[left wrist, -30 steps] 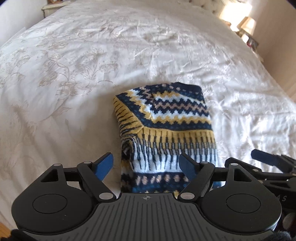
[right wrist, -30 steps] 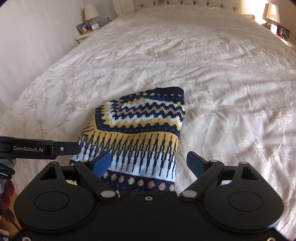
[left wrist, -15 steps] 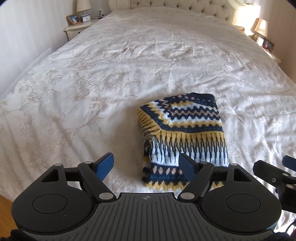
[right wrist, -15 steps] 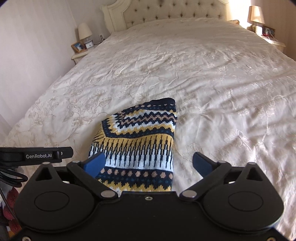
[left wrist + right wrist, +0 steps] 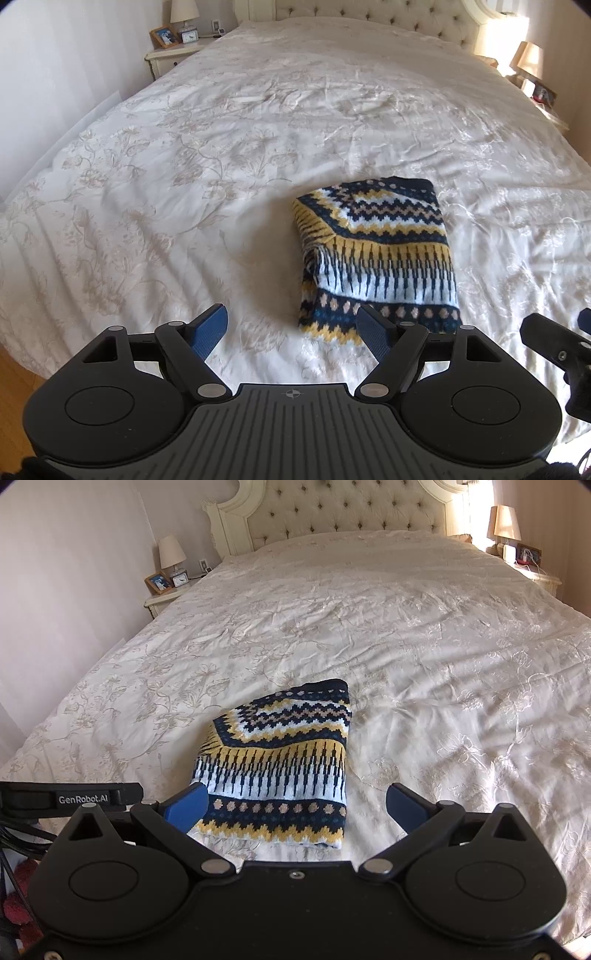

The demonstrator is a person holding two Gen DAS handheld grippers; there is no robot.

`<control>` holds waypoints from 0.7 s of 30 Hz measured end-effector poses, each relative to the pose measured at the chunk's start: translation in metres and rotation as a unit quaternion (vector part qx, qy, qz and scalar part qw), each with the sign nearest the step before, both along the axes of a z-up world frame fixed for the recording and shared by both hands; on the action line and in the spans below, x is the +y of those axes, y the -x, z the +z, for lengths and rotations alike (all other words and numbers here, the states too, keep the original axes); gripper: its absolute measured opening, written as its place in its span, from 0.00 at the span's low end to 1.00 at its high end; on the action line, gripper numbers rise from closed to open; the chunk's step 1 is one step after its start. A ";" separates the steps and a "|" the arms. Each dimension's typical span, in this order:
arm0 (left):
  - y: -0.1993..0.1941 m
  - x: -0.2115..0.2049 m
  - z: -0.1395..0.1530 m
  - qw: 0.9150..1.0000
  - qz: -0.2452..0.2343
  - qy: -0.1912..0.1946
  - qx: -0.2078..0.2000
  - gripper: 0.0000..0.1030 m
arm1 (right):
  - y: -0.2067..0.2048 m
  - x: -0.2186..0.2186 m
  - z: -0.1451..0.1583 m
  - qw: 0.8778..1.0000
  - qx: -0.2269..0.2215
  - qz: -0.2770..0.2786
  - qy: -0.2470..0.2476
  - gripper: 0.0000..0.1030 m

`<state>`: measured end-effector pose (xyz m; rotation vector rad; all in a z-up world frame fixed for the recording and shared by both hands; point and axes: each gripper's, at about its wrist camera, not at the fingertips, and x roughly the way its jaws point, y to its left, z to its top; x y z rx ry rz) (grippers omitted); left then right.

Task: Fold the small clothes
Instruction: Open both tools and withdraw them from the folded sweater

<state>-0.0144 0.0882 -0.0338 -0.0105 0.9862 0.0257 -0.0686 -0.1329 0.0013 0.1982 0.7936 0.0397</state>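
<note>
We see the folded patterned sweater (image 5: 376,258) lying on the bed (image 5: 221,147). Our left tool (image 5: 293,326) and right tool (image 5: 295,806) hover above it, both spread wide and empty.

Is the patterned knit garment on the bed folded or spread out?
Folded. The knit garment lies as a compact rectangle on the bedspread, layered edges showing at its left side; neither gripper touches it.

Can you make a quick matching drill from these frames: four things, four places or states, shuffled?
Things:
1. sweater
2. left gripper
3. picture frame
4. headboard

Places or states:
A. on the nightstand
B. folded on the bed
C. tufted, at the bed's far end
D. open, holding nothing

Pairs: 1-B, 2-D, 3-A, 4-C
</note>
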 end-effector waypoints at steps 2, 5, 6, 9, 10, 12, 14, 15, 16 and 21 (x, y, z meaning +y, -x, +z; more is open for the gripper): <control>0.003 0.001 0.000 1.000 0.001 0.006 0.005 0.74 | 0.004 0.002 0.002 1.000 -0.003 0.001 0.001 1.00; 0.008 0.002 0.001 1.000 -0.001 0.011 0.006 0.74 | 0.010 0.003 0.005 1.000 -0.007 0.001 0.002 1.00; 0.010 0.002 0.001 1.000 -0.001 0.012 0.006 0.74 | 0.011 0.003 0.006 1.000 -0.008 0.001 0.002 1.00; 0.014 0.001 0.003 1.000 0.000 0.012 0.006 0.74 | 0.015 0.004 0.007 1.000 -0.010 0.001 0.002 1.00; 0.015 0.000 0.003 1.000 0.000 0.013 0.006 0.74 | 0.017 0.004 0.008 1.000 -0.011 0.001 0.002 0.99; 0.016 0.000 0.003 1.000 -0.003 0.015 0.007 0.74 | 0.018 0.003 0.008 1.000 -0.011 0.001 0.002 0.99; 0.018 -0.001 0.003 1.000 -0.005 0.017 0.005 0.74 | 0.018 0.003 0.008 1.000 -0.011 0.001 0.003 1.00; 0.018 -0.002 0.003 1.000 -0.007 0.018 0.004 0.74 | 0.018 0.003 0.008 1.000 -0.011 0.000 0.003 0.99; 0.019 -0.003 0.003 1.000 -0.007 0.017 0.005 0.74 | 0.019 0.002 0.008 1.000 -0.011 0.000 0.002 0.99; 0.019 -0.009 0.003 1.000 -0.013 0.008 0.004 0.74 | 0.023 -0.002 0.009 1.000 -0.010 -0.008 0.000 0.99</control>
